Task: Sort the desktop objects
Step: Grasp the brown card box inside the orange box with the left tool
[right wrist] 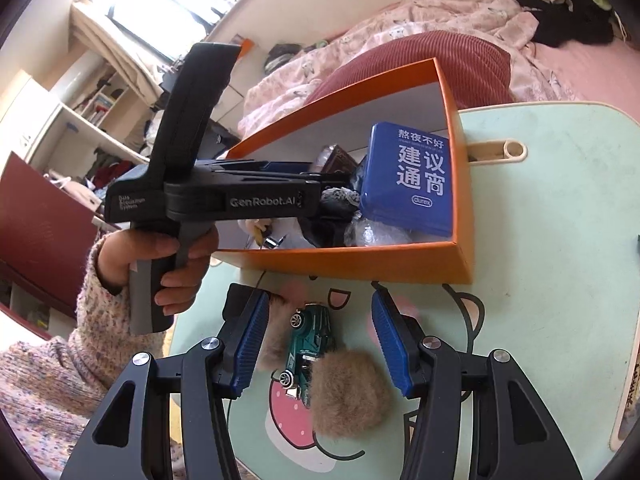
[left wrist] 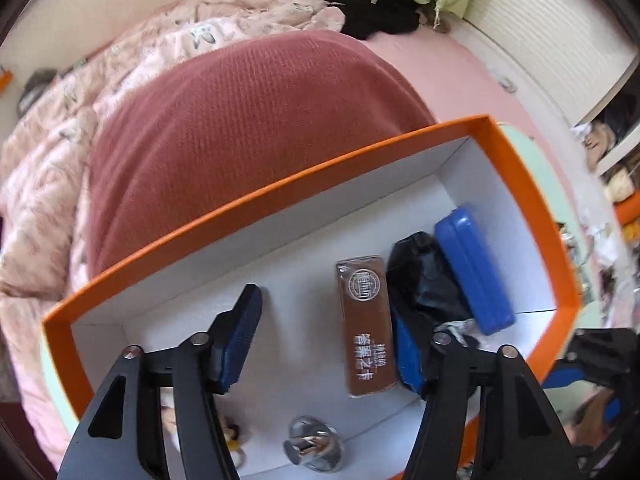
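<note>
The left wrist view looks down into the orange box [left wrist: 280, 188]. The left gripper [left wrist: 324, 344] has its jaws apart, gripping nothing; a brown packet [left wrist: 366, 328] lies between them on the box floor. Only the right wrist view shows the right gripper [right wrist: 320, 344], jaws open around a green toy car [right wrist: 308, 344] on the worktop [right wrist: 560, 260], lower centre, beside a fur pompom [right wrist: 348, 392].
</note>
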{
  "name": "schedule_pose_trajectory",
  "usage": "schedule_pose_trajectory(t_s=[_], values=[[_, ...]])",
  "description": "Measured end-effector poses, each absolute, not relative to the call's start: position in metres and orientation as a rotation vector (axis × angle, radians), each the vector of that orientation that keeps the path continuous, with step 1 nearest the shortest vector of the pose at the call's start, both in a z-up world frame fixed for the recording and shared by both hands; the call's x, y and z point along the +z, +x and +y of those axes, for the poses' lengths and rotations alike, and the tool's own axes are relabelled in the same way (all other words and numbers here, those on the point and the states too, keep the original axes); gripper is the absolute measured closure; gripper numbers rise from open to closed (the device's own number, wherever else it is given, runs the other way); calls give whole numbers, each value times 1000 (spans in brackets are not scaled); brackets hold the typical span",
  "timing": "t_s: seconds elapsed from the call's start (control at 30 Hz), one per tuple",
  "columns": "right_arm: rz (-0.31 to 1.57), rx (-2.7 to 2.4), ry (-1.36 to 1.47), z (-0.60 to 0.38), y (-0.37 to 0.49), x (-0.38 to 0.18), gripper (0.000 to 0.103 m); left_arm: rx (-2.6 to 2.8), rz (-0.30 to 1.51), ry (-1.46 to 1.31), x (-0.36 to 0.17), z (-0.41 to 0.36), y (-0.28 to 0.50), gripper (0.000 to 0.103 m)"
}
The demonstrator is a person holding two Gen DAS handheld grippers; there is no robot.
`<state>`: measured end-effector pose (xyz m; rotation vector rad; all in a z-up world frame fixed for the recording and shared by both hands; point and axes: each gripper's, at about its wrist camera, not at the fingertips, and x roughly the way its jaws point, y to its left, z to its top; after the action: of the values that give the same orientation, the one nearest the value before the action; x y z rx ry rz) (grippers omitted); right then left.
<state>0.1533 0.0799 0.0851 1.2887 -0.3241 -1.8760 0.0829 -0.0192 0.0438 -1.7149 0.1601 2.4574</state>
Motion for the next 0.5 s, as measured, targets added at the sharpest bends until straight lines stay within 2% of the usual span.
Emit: schedule_pose_trajectory(t_s=[0.03,0.07,0.1,0.27,0.5], values=[[-328,-1876,1290,81,153,84,50,2490,232,-1707,44,-17,85,66],[-333,-1877,1291,82,152,84,50,2493,248,-1693,44,-15,86,76],[-337,-1879,1291,83,152,83,50,2478,232,-1690,44,-15,87,83],[-338,-1895,1290,88,150,84,50,2489,100,-1625,59,-24,95,83],[-326,-1918,1277,93,147,95,50,2559,-135,-1365,128,-54,136,83]])
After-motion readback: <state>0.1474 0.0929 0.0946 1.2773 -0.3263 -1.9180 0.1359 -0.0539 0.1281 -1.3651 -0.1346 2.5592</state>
